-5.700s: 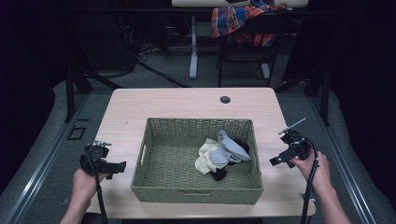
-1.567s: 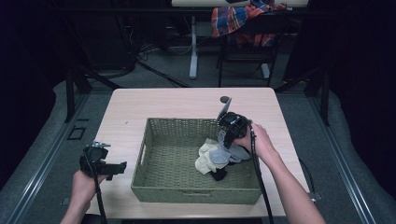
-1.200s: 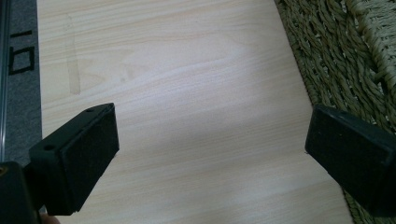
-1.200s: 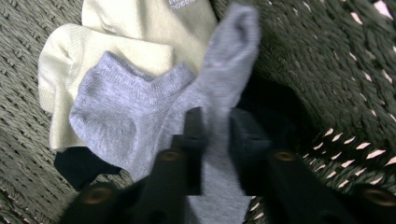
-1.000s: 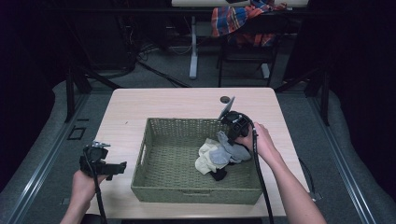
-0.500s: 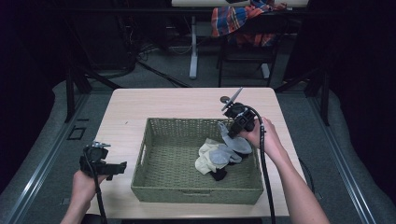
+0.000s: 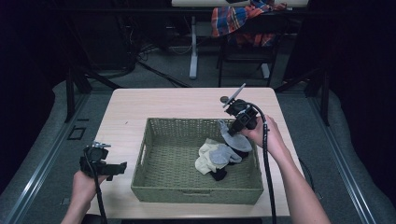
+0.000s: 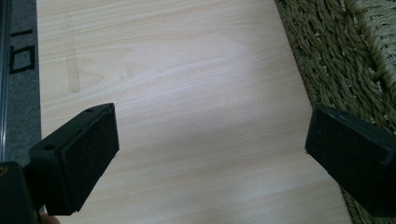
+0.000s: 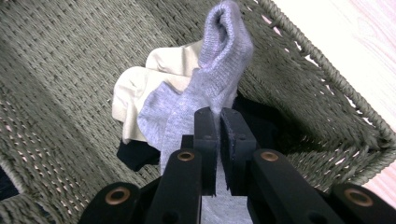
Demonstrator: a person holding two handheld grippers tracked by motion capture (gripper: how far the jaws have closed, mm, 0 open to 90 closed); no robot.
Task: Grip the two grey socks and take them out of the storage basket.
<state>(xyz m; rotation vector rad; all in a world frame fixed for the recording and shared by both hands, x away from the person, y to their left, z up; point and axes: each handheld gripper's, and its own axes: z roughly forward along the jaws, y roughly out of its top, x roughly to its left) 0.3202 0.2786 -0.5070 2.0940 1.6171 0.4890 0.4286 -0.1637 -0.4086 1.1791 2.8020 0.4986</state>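
The right hand-held gripper (image 7: 232, 127) hangs over the far right corner of the green woven basket (image 7: 154, 186), its jaws clamped tight on a grey sock (image 7: 229, 137). In the right gripper view the two black pads (image 9: 206, 135) pinch a fold of that grey sock (image 9: 219, 65), and its cuff stands up past the jaw tips while the rest drapes down toward the basket floor (image 9: 56, 70). Under it, in the right half of the basket, lies a small heap of other pieces: a cream sock (image 7: 208, 156) and a black sock (image 7: 218, 175), with the lower end of the grey sock lying on the heap. The left hand-held gripper (image 7: 122, 166) sits low at the near left of the worktop (image 7: 163, 100), just beside the basket's left wall and apart from it. Its jaws stand wide apart with nothing between them, and bare pale wood (image 8: 187, 93) shows in the gap in the left gripper view, with the basket's weave (image 8: 345, 51) at the edge.
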